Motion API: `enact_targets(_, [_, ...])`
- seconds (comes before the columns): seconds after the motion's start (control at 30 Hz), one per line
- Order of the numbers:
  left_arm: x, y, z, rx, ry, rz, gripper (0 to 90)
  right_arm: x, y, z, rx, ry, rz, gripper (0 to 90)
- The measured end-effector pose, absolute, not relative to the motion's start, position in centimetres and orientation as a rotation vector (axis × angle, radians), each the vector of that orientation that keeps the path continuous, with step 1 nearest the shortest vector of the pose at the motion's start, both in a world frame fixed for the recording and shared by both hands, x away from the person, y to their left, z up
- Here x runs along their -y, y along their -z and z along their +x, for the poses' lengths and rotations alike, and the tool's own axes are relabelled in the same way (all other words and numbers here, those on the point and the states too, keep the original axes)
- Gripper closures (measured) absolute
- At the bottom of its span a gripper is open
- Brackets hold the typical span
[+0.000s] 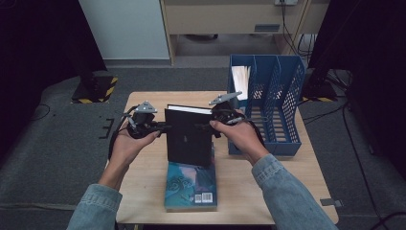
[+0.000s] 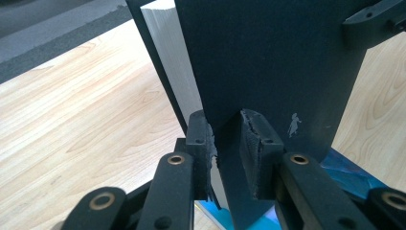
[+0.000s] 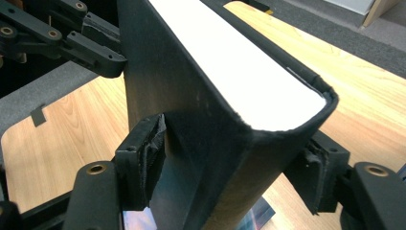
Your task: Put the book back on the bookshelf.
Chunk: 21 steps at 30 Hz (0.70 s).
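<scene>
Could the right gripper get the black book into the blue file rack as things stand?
Probably yes: the right gripper holds the black book upright by its spine, the blue file rack stands just beside it, and its nearer slots look free.

Matt black book (image 1: 188, 135); pale wood table (image 1: 143, 163), apparently laminate.

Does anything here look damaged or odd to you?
Yes: the pads on the left gripper look torn and ragged where they pinch the black book's cover, and the pad on the right gripper is frayed too. The book itself stands upright, its spine corner slightly worn.
</scene>
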<state>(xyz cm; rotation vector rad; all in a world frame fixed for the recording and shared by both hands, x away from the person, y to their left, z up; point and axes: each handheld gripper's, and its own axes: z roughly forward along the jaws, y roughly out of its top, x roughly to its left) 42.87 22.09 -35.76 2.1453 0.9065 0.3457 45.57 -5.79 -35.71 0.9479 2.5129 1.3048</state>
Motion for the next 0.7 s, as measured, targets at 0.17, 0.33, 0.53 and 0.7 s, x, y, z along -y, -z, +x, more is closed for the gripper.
enact_targets(0.17, [-22.2,35.7,43.3,-0.904,-0.354,2.145,74.0,5.5,35.5,46.0,-2.504,-1.303,0.937,35.3])
enact_targets(0.33, [-22.2,35.8,43.3,-0.89,-0.352,2.145,74.0,5.6,35.6,46.2,-2.505,-1.302,0.948,35.1])
enact_targets(0.53, [-22.1,35.8,41.7,-0.879,-0.379,2.159,74.2,5.7,35.3,44.9,-2.526,-1.278,0.911,35.6])
enact_targets(0.7, [-22.2,35.9,39.8,-0.884,-0.401,2.169,74.2,5.6,35.0,43.1,-2.541,-1.274,0.848,35.6])
